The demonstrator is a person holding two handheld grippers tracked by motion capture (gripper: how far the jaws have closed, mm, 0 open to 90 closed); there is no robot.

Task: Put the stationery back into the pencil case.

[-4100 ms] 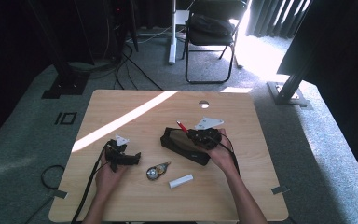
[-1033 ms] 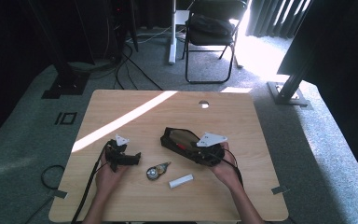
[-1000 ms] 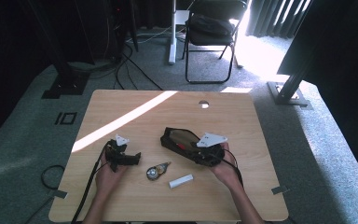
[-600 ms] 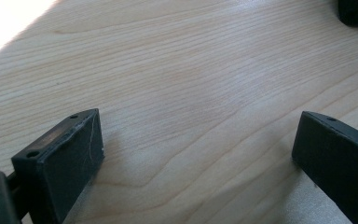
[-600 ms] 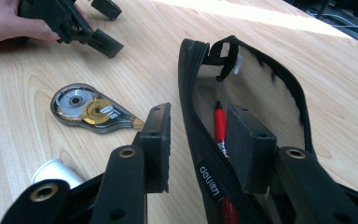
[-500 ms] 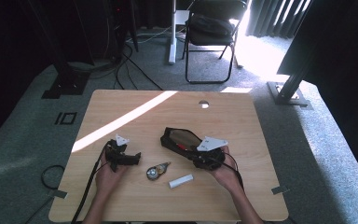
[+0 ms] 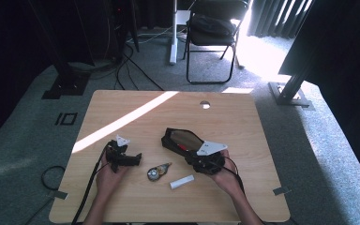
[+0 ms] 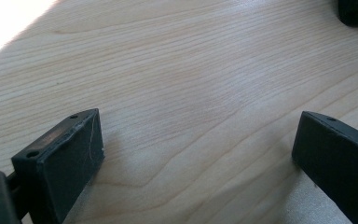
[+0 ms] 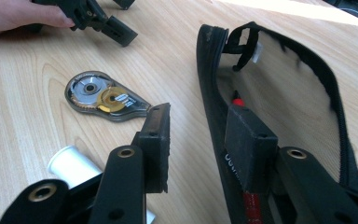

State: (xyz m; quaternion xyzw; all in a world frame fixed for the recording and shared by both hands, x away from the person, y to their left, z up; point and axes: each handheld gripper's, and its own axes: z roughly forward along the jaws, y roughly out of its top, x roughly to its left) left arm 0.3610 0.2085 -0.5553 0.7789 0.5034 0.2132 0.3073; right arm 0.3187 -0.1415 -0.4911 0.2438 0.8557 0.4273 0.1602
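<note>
A black zip pouch [image 7: 182, 139] lies open in the middle of the table, a red pen [image 9: 237, 101] inside it. My right gripper [image 7: 191, 158] sits at the pouch's near end. It [image 9: 200, 114] is open, one jaw inside the pouch [image 9: 279, 93] and the other outside, astride the rim. A correction tape dispenser [image 7: 157, 172] [image 9: 103, 98] and a white tube [image 7: 182, 182] [image 9: 70, 164] lie just in front of the pouch. My left gripper [image 7: 136, 159] [image 8: 196, 149] rests on the wood at the left, open and with nothing between its jaws.
The wooden table [image 7: 136, 112] has a sunlit stripe across its left half and a cable hole [image 7: 205, 104] near the far edge. A folding chair [image 7: 211, 28] stands beyond the table. Cables trail off the near left edge.
My right gripper has come from the pouch's far right end down to its near end. The pouch has shifted slightly. My left gripper has stayed where it was.
</note>
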